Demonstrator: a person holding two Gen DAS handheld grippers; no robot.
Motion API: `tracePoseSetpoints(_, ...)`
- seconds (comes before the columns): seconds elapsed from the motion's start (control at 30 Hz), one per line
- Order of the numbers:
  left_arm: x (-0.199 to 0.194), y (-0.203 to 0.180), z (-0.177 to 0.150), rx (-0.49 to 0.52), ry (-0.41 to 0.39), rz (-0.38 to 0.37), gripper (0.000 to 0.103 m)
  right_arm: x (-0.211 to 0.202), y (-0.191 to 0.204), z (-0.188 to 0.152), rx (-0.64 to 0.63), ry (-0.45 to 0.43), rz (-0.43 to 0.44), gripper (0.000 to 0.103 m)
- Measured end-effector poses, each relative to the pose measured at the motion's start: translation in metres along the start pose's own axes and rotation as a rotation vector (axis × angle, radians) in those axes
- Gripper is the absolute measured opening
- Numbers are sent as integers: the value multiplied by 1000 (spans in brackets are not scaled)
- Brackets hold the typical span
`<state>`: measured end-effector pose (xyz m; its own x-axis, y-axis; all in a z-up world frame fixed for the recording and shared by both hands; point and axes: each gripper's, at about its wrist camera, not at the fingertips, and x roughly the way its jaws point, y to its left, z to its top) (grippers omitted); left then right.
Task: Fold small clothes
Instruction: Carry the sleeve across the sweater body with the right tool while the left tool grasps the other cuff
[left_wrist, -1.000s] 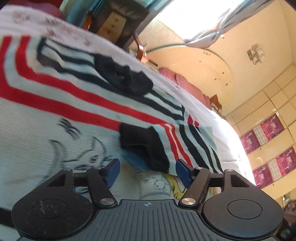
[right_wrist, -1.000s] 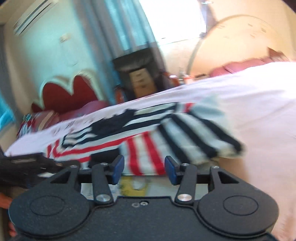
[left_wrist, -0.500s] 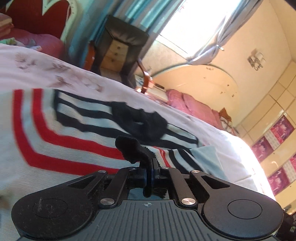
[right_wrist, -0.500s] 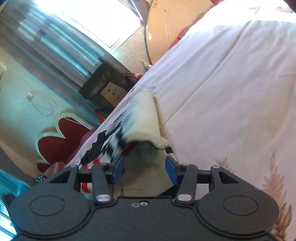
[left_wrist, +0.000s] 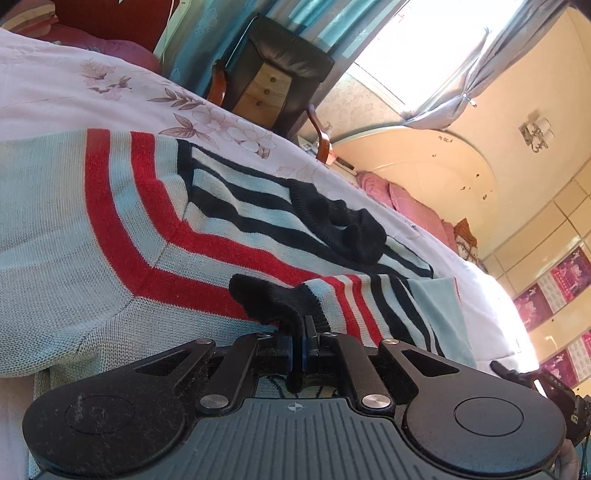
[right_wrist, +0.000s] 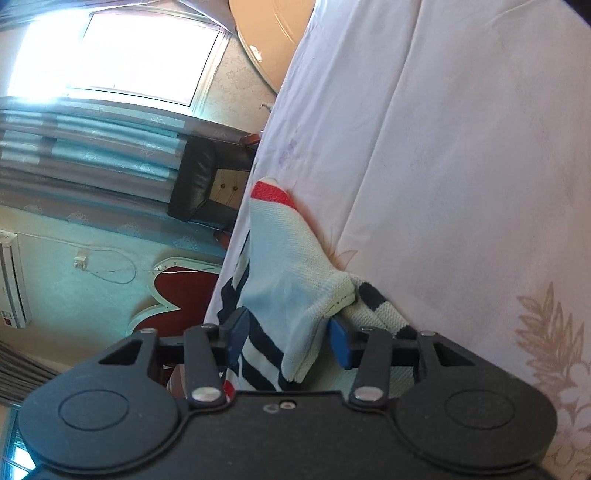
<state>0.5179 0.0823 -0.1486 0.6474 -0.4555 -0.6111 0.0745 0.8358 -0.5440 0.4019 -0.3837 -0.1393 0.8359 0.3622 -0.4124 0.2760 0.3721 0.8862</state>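
Sweater (left_wrist: 122, 236) pale blue, red/black stripes; bedsheet (right_wrist: 461, 147) seemingly pink.

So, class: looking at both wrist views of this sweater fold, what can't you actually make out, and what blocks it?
- Left wrist view: how much of the black cuff the left gripper pinches; its body hides the fabric below.
- Right wrist view: whether the right gripper, jaws apart, touches the sweater; folds hide the pads.
- Left view: the sweater's hem, cut off by the left edge.
- Outside the window: overexposed.
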Motion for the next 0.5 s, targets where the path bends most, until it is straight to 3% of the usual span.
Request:
tracePoseSetpoints(0.07,1,0,2,-2,-2,-4,4,6,1,0,-32,0,-41,23)
tracePoseSetpoints(0.1,-3,-1,3,7,-20,-18,4,7,1,-2,-69,-2,-78,7)
tracePoseSetpoints(0.13,-6,-5,5,24,-38,-30,4,7,4,-3,-106,-5,-104,7)
tracePoseSetpoints(0.23,-4,-12,12,70,-38,-16,4,-5,9,-9,-177,-41,-67,7)
tracePoseSetpoints(0.4,4,-15,28,96,-46,-15,4,-1,4,-10,-178,-50,-82,7)
tracePoseSetpoints(0.5,19,-9,22,109,45,66,4,3,-6,-11,-168,-16,-111,6)
